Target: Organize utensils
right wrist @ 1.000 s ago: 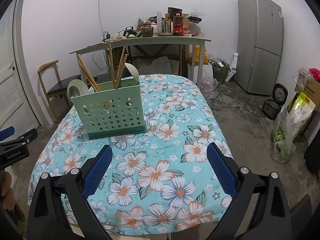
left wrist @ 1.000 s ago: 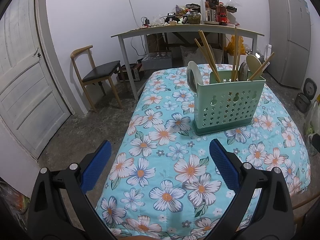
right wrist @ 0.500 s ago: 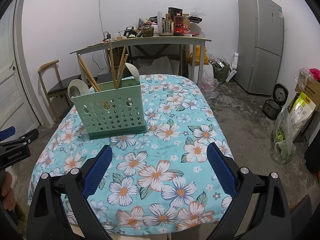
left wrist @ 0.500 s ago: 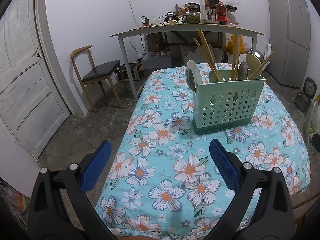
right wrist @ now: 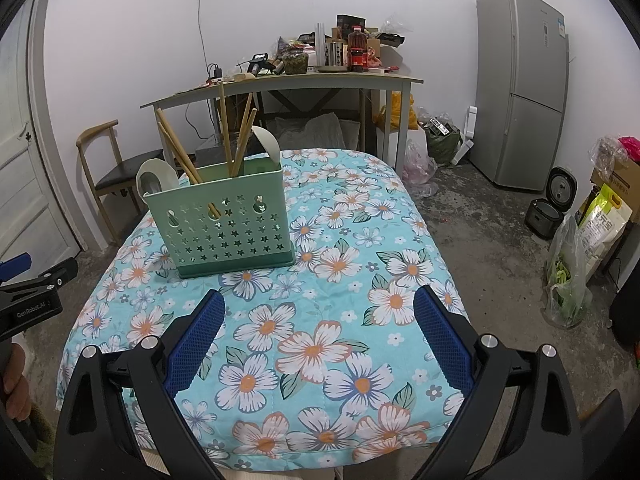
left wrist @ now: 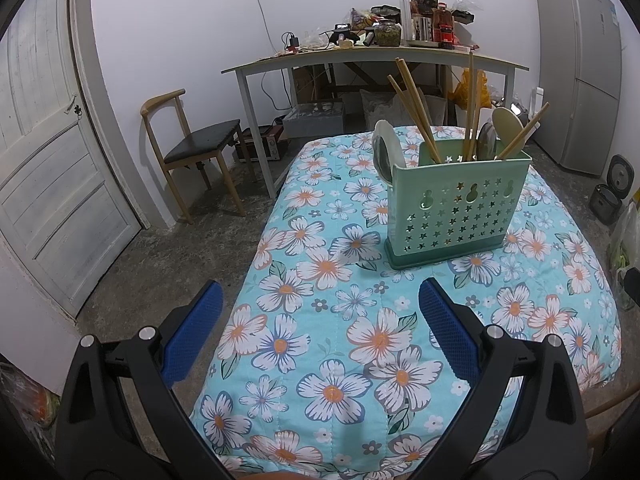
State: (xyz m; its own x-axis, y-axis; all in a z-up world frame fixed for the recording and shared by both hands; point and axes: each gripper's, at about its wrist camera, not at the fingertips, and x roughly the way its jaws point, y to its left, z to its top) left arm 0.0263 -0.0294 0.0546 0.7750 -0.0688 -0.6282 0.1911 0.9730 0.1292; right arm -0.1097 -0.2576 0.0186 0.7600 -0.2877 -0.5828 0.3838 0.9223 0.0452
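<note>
Standing on the worktop: a green basket (left wrist: 456,204) with little star holes sits upright on the flower cloth (left wrist: 352,320), a bit past both grippers.
Basket from the other side: in the right view the green basket (right wrist: 224,224) is to the left and ahead.
Chopsticks: long wooden chopsticks (left wrist: 416,108) stick up out of the basket and lean this way and that; the right view shows the chopsticks (right wrist: 232,132) too.
Spoons: a pale spoon (left wrist: 384,148) leans at the left end of the basket, and another pale spoon (left wrist: 506,122) pokes up at the right end.
Left gripper: the left gripper (left wrist: 316,316) hangs over the near edge of the cloth with its blue fingers (left wrist: 192,332) spread wide and nothing between them.
Right gripper: the right gripper (right wrist: 316,320) hangs over the cloth too, its blue fingers (right wrist: 440,332) wide apart with nothing in them.
Gap: both grippers are well apart from the basket and touch nothing.
Hand: a bit of a hand (right wrist: 14,384) shows at the left edge of the right view, under the left gripper's black frame.
Back of the room: a grey table (left wrist: 372,60) full of jars and bottles, a wooden chair (left wrist: 192,148), a white door (left wrist: 44,168) and a tall fridge (right wrist: 520,84).
</note>
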